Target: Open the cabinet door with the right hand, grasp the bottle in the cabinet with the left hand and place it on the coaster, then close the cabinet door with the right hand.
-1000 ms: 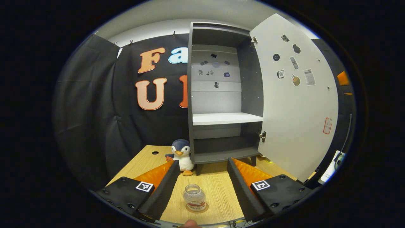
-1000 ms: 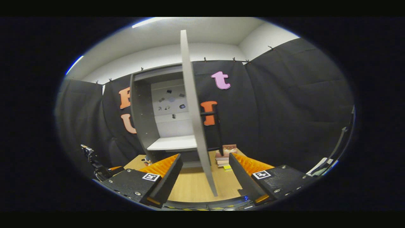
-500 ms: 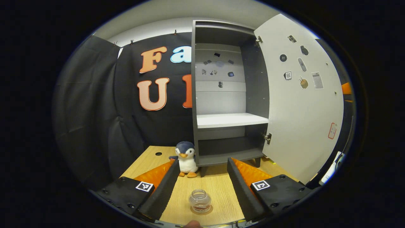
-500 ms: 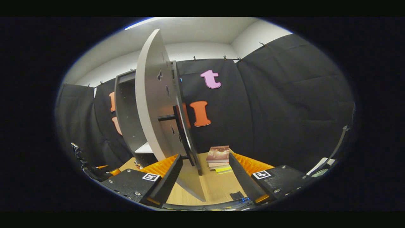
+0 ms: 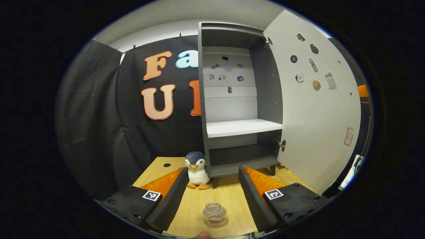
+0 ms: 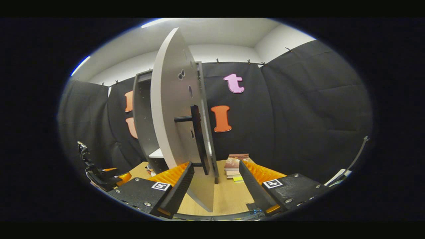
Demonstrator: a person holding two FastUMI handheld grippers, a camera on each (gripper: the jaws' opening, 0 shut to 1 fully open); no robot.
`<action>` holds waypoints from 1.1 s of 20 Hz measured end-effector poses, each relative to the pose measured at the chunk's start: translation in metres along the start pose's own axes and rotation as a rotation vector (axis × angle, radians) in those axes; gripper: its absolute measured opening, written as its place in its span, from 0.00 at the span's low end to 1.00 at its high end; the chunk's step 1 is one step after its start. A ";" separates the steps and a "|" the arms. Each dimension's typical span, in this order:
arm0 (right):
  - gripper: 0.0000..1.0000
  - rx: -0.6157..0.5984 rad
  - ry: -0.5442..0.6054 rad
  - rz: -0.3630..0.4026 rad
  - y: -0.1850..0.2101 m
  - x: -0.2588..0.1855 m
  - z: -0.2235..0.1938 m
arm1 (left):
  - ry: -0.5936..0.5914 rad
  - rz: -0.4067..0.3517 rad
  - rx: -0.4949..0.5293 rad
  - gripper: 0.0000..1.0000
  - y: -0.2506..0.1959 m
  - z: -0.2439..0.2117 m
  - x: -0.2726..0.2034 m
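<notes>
The clear lidless bottle [image 5: 215,213] stands on the round brown coaster [image 5: 225,222] on the wooden table, low between my left gripper's [image 5: 212,170] open fingers, which do not touch it. Beyond stands the grey cabinet [image 5: 232,159], its white door [image 5: 318,109] swung wide to the right and its shelf bare. In the right gripper view the door [image 6: 172,126] is seen from its outer side, nearly edge-on. Its black bar handle [image 6: 198,139] reaches down between my right gripper's [image 6: 215,164] open fingers, close to the left finger [image 6: 181,179]; contact is unclear.
A plush penguin [image 5: 197,172] sits at the cabinet's left front corner. A stack of books [image 6: 236,162] lies on the table right of the door. The left gripper [image 6: 99,172] shows at the far left of the right gripper view.
My left gripper has drawn back from the bottle, which stays on the coaster. My right gripper has come round the door's edge to its outer side, and the handle now sits between its fingers.
</notes>
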State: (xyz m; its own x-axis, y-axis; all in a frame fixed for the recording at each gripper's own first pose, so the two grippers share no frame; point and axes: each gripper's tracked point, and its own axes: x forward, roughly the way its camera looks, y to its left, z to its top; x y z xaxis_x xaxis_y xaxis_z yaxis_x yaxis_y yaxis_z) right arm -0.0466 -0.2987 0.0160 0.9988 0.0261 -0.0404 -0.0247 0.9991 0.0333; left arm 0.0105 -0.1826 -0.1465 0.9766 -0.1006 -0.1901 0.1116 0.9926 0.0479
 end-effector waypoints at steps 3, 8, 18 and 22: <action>0.86 0.007 0.006 0.052 0.026 0.005 -0.003 | 0.005 0.000 -0.001 0.97 0.006 -0.002 0.002; 0.86 0.035 0.009 0.105 0.058 0.019 -0.011 | 0.016 0.026 -0.002 0.97 0.029 -0.007 0.009; 0.90 0.069 0.010 0.221 0.115 0.045 -0.018 | 0.032 0.077 -0.033 0.97 0.076 -0.013 0.020; 0.86 0.061 0.005 0.259 0.139 0.061 -0.021 | 0.024 0.099 -0.039 0.97 0.096 -0.009 0.027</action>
State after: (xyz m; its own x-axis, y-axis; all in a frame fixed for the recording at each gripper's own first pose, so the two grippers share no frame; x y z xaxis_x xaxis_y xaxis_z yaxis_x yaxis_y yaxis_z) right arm 0.0097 -0.1572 -0.0030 0.9592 0.2814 -0.0277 -0.2773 0.9552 0.1030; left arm 0.0455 -0.0895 -0.1563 0.9777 -0.0012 -0.2098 0.0075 0.9995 0.0293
